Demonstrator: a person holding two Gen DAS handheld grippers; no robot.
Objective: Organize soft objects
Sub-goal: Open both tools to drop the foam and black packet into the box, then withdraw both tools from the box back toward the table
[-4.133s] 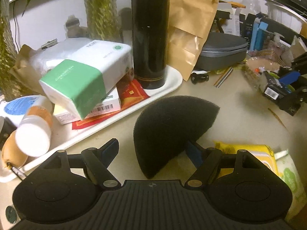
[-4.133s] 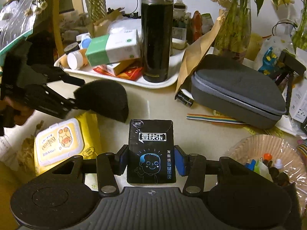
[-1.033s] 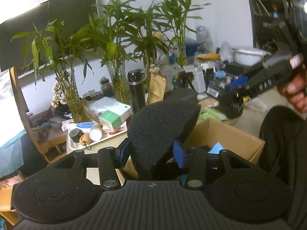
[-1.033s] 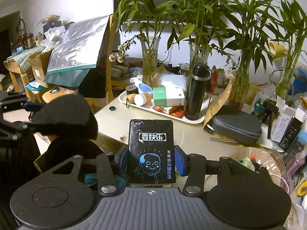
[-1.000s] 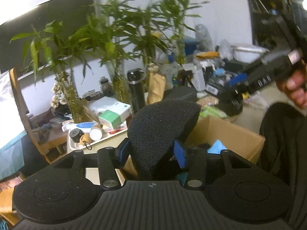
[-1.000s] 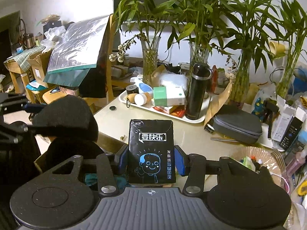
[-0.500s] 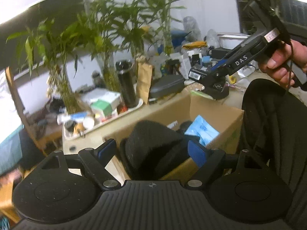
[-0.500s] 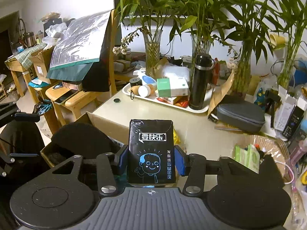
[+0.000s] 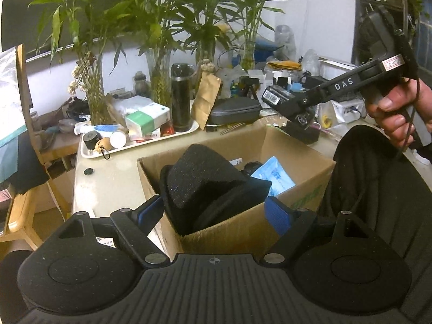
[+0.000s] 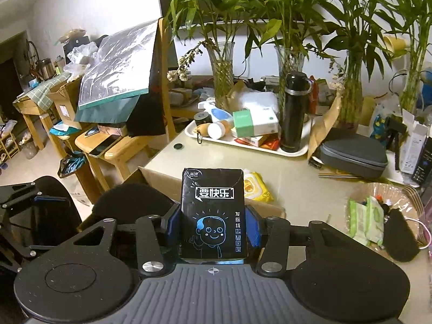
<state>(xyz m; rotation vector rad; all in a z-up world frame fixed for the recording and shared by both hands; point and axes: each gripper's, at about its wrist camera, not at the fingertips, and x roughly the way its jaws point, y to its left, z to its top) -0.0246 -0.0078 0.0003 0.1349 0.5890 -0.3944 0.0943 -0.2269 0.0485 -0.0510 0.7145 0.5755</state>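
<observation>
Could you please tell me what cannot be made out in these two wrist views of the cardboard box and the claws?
- Box floor: in the left wrist view the black foam piece fills most of the cardboard box.
- Blue packet: print too small to read.
- Box interior, right wrist view: hidden behind the black tissue pack held in the right claw.
- Left claw: open; its body cuts off the box's near wall.

The left gripper (image 9: 214,212) has let go of the sponge (image 9: 205,181), its jaws having just been opening; the sponge, earlier pinched above the box (image 9: 302,186), now lies inside it, clear of both pads.
</observation>
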